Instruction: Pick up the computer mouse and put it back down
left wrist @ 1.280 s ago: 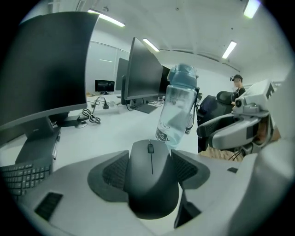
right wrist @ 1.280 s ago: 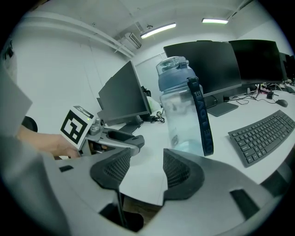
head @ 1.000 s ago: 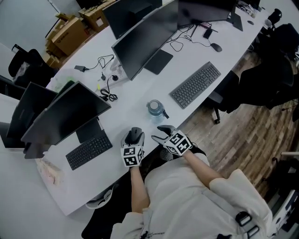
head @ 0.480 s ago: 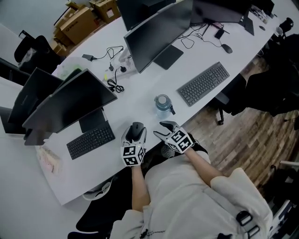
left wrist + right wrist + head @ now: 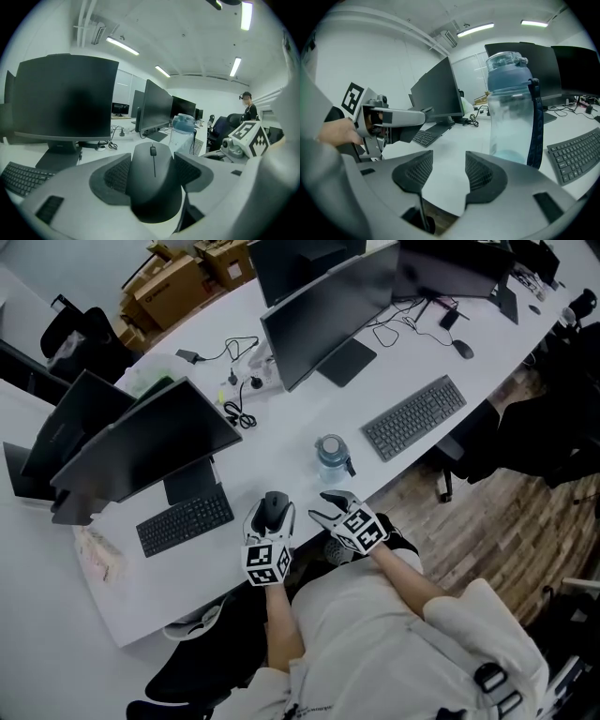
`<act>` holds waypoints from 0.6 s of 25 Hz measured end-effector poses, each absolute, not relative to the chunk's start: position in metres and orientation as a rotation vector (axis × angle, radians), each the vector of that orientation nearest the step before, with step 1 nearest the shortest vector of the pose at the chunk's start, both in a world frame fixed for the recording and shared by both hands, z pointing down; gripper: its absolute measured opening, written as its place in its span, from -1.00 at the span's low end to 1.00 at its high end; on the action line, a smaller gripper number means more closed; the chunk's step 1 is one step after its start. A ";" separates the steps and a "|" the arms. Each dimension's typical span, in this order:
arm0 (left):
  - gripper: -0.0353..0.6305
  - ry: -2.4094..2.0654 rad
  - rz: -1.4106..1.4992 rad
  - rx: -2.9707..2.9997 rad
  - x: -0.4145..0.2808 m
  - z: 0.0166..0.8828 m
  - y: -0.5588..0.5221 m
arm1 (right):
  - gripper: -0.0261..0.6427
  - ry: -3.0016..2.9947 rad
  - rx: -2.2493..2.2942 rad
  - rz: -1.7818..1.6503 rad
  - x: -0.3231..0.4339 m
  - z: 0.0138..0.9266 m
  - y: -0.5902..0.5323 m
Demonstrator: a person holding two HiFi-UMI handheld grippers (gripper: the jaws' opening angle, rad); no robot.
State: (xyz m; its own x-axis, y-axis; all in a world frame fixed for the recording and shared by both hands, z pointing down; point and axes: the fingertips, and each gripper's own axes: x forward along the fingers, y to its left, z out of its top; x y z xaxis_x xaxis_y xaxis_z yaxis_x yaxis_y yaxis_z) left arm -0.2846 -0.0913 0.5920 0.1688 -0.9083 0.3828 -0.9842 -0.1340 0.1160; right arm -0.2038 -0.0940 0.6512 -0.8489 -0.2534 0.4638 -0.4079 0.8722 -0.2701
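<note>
A dark grey computer mouse (image 5: 273,509) sits between the jaws of my left gripper (image 5: 271,515), over the front edge of the white desk (image 5: 281,442). In the left gripper view the mouse (image 5: 154,178) fills the gap, both pads pressing its sides, with the left gripper (image 5: 153,174) shut on it and held off the desk. My right gripper (image 5: 328,507) hovers just to the right, open. Its jaws have just closed a little, and nothing lies between them in the right gripper view (image 5: 449,176).
A blue-lidded water bottle (image 5: 330,457) stands close ahead of the right gripper, large in its view (image 5: 511,117). A black keyboard (image 5: 185,520) and monitor (image 5: 155,442) stand at left. A grey keyboard (image 5: 414,417) and second monitor (image 5: 328,310) are further back.
The left gripper has risen slightly with the mouse still in its jaws. The right gripper has stayed in place beside it.
</note>
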 end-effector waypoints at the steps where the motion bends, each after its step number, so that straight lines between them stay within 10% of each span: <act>1: 0.00 -1.810 0.305 2.115 -0.285 0.589 -0.090 | -0.26 -2.623 0.484 0.506 -0.204 0.651 -0.093; 15: 0.00 -1.809 0.288 2.136 -0.275 0.583 -0.095 | -0.29 -2.626 0.544 0.552 -0.185 0.653 -0.095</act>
State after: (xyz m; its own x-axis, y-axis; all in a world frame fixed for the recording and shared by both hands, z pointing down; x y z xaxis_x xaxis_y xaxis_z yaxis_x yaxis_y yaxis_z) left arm -0.2747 -0.0950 0.5825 0.1749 -0.9170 0.3586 -0.9830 -0.1421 0.1161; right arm -0.1846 -0.0953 0.6532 -0.8438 -0.2864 0.4538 -0.4449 0.8462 -0.2932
